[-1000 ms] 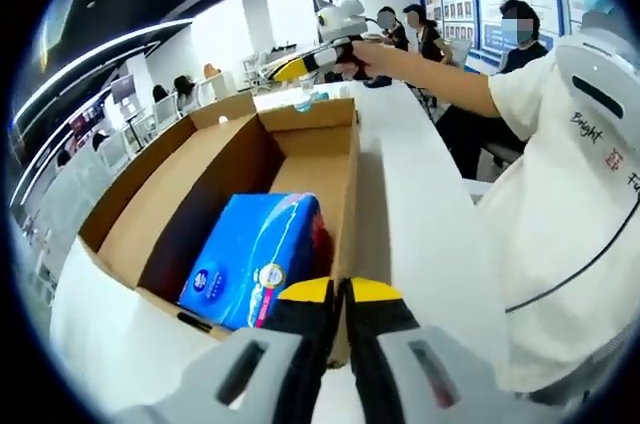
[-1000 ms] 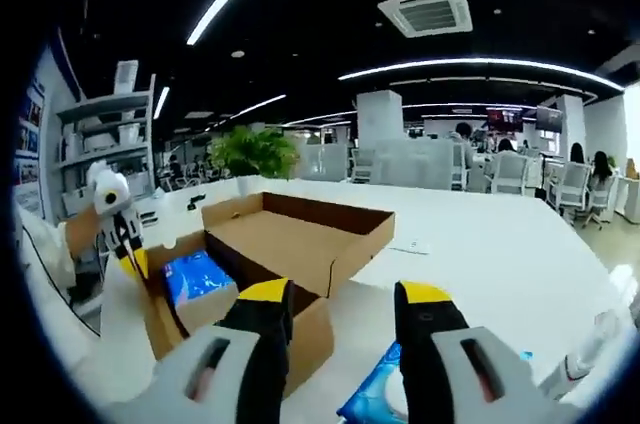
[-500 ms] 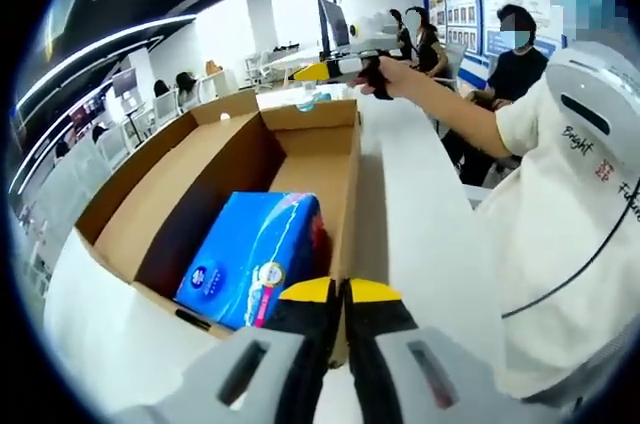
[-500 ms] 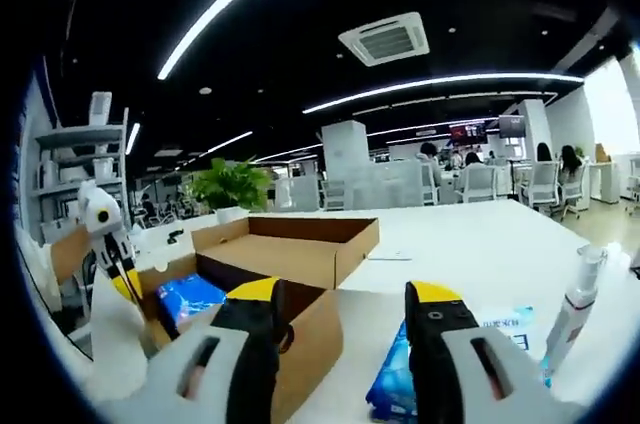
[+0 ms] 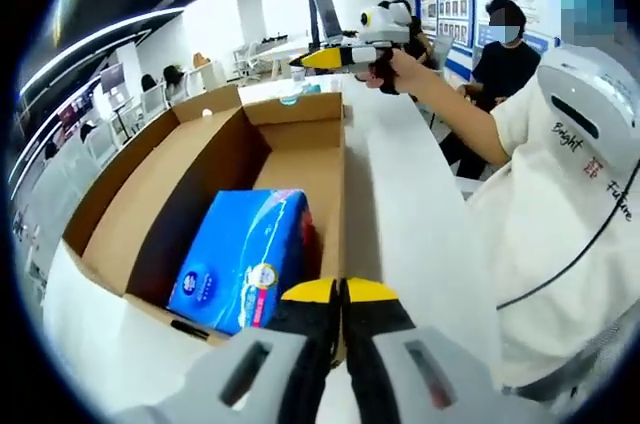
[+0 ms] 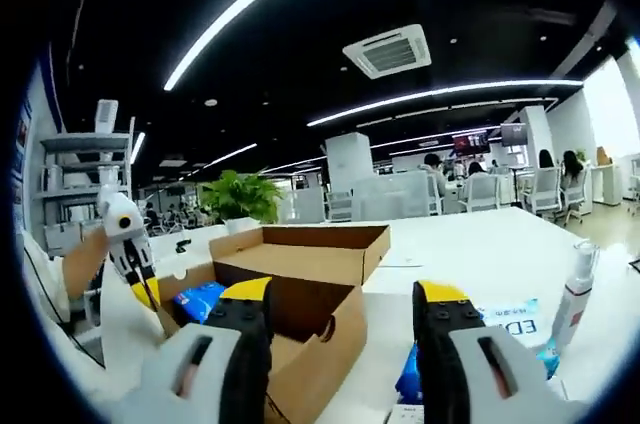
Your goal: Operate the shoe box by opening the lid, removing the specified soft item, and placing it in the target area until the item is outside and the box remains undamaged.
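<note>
Blue plastic-wrapped soft tissue pack (image 5: 245, 256) is lying inside the open brown cardboard shoe box (image 5: 150, 214), at the end nearest my left tongs (image 5: 340, 292). In the left gripper view my left tongs are sitting with their yellow-tipped jaws pressed together, at the box's near right wall; whether they are pinching that wall I cannot tell. The pack is lying just to the left of those tips, below the box's rim, with its printed face up. The rest of the box floor beyond the pack is showing bare cardboard.

My right tongs (image 5: 322, 58) are hovering high over the far end of the white table (image 5: 410, 214), well apart from the pack, with my hand (image 5: 385, 69) wrapped round the handle. In the right gripper view my right tongs (image 6: 345, 294) are standing with their jaws wide apart and nothing between them. From that side the box (image 6: 300, 319) is sitting below and to the left of the jaws, the blue pack (image 6: 195, 301) is peeking out at its far left end, and my left tongs (image 6: 147, 294) are resting by that end.

On the table to the right of the box I am seeing another blue wrapped packet (image 6: 480, 339) and a slim white spray bottle (image 6: 572, 296) standing upright.
</note>
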